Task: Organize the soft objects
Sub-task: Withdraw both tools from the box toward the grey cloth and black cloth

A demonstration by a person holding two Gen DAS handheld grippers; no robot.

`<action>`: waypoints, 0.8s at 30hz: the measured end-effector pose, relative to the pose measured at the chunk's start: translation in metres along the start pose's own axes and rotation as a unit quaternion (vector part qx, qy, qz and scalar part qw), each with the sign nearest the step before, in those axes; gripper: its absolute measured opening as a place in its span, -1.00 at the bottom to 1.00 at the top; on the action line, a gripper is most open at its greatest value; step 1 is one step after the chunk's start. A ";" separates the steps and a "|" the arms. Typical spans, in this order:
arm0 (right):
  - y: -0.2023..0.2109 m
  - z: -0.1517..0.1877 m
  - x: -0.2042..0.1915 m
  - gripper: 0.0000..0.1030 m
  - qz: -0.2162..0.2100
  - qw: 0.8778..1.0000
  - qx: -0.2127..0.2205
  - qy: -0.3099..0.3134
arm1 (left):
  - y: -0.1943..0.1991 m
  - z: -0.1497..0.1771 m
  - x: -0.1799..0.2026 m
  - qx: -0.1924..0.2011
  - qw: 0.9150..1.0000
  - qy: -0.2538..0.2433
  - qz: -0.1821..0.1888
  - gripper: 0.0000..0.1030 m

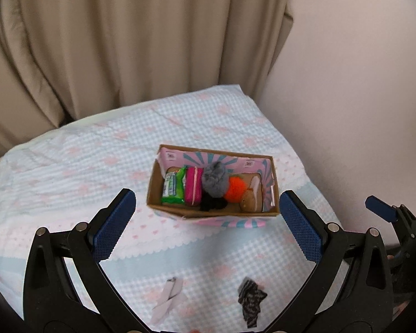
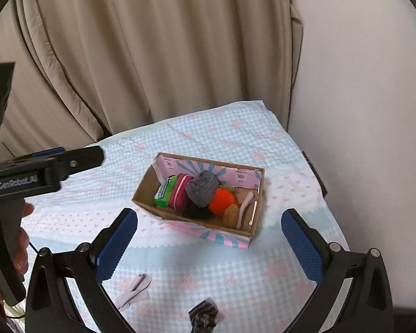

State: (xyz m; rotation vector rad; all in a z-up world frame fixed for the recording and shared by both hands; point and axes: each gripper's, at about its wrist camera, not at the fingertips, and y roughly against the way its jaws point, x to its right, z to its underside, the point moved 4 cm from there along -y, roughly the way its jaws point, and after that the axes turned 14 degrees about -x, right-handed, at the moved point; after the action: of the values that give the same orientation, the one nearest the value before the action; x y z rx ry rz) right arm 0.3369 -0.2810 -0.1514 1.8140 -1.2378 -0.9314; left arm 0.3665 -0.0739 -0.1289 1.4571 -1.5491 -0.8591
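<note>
A cardboard box [image 1: 213, 213] [image 2: 202, 226] stands on the bed. It holds a green packet [image 1: 173, 187] [image 2: 165, 191], a pink pouch [image 1: 193, 186] [image 2: 180, 194], a grey fluffy ball [image 1: 215, 180] [image 2: 202, 188], an orange pompom [image 1: 235, 190] [image 2: 222, 200], a black soft item [image 1: 212, 204] and a brown toy [image 1: 249, 199] [image 2: 231, 215]. A pale pink sock [image 1: 166, 297] [image 2: 134, 291] and a black-and-white patterned sock [image 1: 251, 299] [image 2: 203, 315] lie on the bedspread in front of the box. My left gripper [image 1: 208, 222] and right gripper [image 2: 209, 238] are open and empty, above the bed short of the box.
The bed has a light blue and pink checked bedspread [image 1: 97, 166] [image 2: 235, 138]. Beige curtains [image 1: 124, 41] [image 2: 152, 41] hang behind it and a pale wall [image 1: 360, 83] stands at the right. The left gripper's body [image 2: 41, 174] shows at the left of the right wrist view.
</note>
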 end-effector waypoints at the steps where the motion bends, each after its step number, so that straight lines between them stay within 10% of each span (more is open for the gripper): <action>1: 0.008 0.004 -0.002 1.00 0.001 1.000 0.003 -0.002 | 0.010 0.008 -0.003 0.005 1.000 0.001 0.001 1.00; 12: 0.080 0.071 -0.041 1.00 0.041 0.996 0.042 -0.061 | 0.083 0.099 -0.039 0.051 0.997 -0.043 -0.030 1.00; 24: 0.083 0.142 -0.078 1.00 0.071 0.991 0.059 -0.100 | 0.059 0.179 -0.086 0.035 0.998 -0.049 0.007 1.00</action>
State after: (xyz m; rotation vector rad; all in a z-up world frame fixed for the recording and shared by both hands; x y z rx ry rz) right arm 0.1581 -0.2534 -0.1328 1.7283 -1.5552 -0.9959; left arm 0.1791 0.0071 -0.1622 1.4722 -1.6749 -0.8864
